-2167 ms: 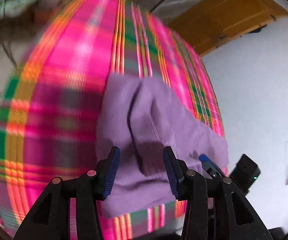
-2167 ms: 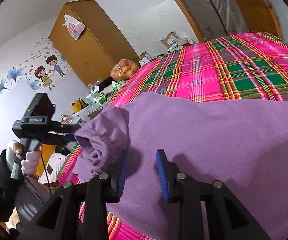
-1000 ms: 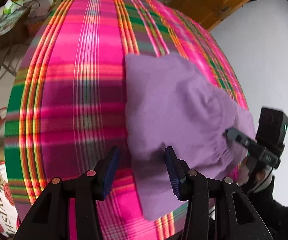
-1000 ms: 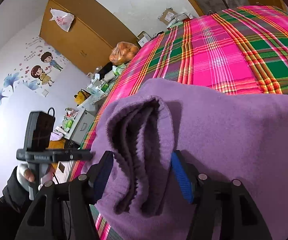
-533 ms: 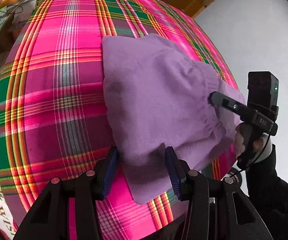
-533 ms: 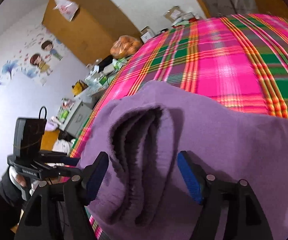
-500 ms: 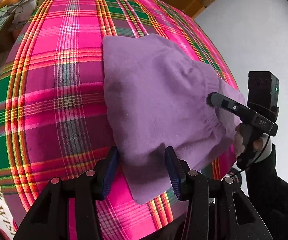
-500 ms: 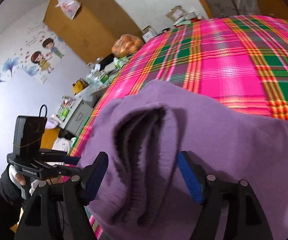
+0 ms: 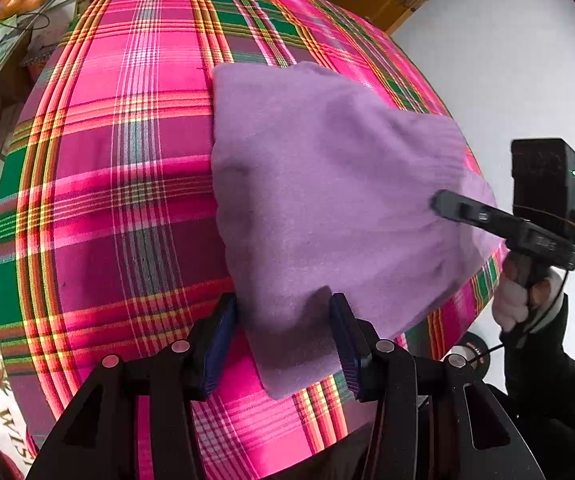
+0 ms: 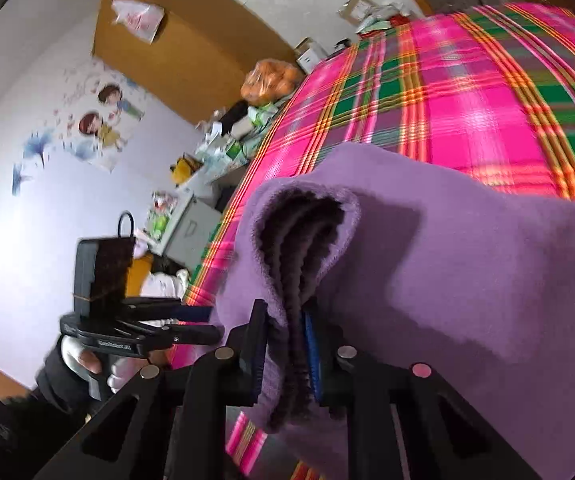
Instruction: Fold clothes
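Observation:
A folded purple garment lies on the pink plaid bed sheet, near the bed's right edge. My left gripper stands open over the garment's near corner, and the cloth lies loosely between its fingers. In the right wrist view the garment shows a bunched stack of layered edges. My right gripper is closing on that stack, its pads pressing the layers from both sides. The left wrist view shows the right gripper at the garment's right edge. The left gripper appears at the left of the right wrist view.
A wooden wardrobe stands against the far wall. A bag of oranges and a cluttered side table sit beside the bed. A white-gloved hand holds the right gripper past the bed's right edge.
The right gripper's jaws went from wide apart to pinched on the garment's bunched edge. The left gripper shifted so that the garment's near corner now lies between its fingers.

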